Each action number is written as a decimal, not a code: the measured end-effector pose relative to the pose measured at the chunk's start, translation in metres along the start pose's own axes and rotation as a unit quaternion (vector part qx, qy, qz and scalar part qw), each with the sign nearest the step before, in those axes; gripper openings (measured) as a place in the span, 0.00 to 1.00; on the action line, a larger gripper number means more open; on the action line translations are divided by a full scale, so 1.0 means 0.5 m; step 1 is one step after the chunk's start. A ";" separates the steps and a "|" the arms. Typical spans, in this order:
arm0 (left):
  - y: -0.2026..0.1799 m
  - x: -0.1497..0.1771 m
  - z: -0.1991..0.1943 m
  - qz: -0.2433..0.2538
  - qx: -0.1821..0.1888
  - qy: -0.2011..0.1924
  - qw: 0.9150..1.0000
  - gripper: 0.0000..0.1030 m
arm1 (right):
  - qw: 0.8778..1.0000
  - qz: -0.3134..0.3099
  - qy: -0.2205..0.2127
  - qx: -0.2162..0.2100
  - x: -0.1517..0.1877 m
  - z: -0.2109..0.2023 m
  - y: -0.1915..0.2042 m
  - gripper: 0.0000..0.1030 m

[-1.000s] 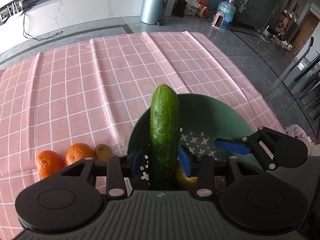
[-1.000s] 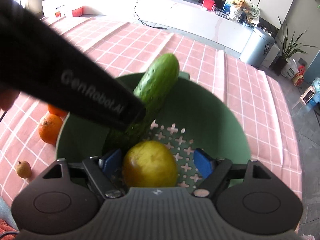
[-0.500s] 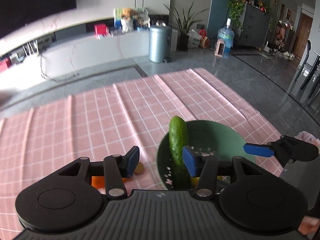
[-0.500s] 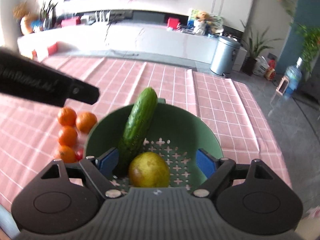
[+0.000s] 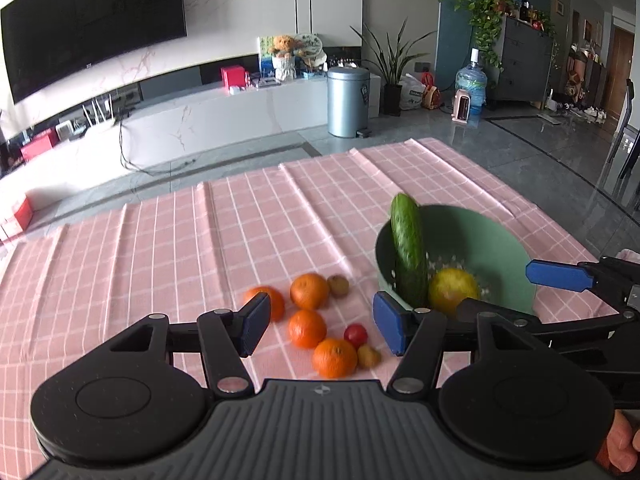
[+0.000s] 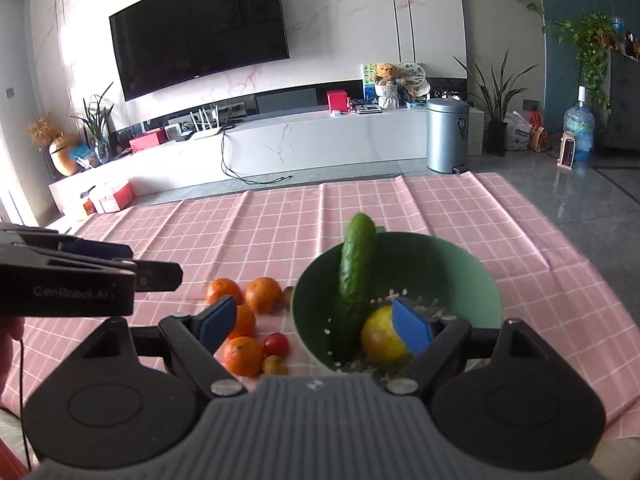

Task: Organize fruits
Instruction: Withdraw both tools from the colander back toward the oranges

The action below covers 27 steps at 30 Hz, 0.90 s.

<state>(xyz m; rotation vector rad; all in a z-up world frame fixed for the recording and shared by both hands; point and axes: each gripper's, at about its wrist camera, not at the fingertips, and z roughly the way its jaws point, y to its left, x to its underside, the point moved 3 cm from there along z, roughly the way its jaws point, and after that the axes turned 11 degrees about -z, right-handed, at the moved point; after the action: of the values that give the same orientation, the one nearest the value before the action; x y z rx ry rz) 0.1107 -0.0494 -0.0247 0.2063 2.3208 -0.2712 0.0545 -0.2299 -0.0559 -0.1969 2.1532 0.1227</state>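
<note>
Both claws are wide open now and hold nothing. My left claw [image 5: 320,330] has just been opening and let go of the cucumber [image 5: 408,252], which leans in the green bowl [image 5: 496,240] ahead of it to the right. My right claw [image 6: 316,326] backed off from the yellow fruit [image 6: 380,338], which also sits in the bowl. Four oranges [image 5: 307,291] and small fruits wait on the cloth [image 5: 160,260] just past my left claw. I think those go next.
</note>
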 end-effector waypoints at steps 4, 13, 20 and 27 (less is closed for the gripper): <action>0.030 0.030 -0.002 -0.012 0.006 0.017 1.000 0.67 | 1.000 0.026 0.002 -0.017 0.021 -0.002 0.028 0.79; 0.073 0.080 0.003 -0.030 0.026 0.028 0.999 0.67 | 1.000 -0.001 0.009 -0.019 0.059 0.009 0.074 0.79; 0.090 0.116 0.045 -0.047 0.050 0.057 0.996 0.65 | 0.998 -0.023 0.050 -0.033 0.097 0.048 0.106 0.63; 0.098 0.117 0.099 -0.085 0.076 0.085 0.990 0.61 | 0.996 -0.027 0.085 -0.028 0.103 0.103 0.111 0.44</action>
<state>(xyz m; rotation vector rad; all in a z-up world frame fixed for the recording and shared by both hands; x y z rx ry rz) 0.1158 -0.0110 -0.1070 0.1104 2.4920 -0.5367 0.0580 -0.1718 -0.1269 -0.3075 2.3138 0.1395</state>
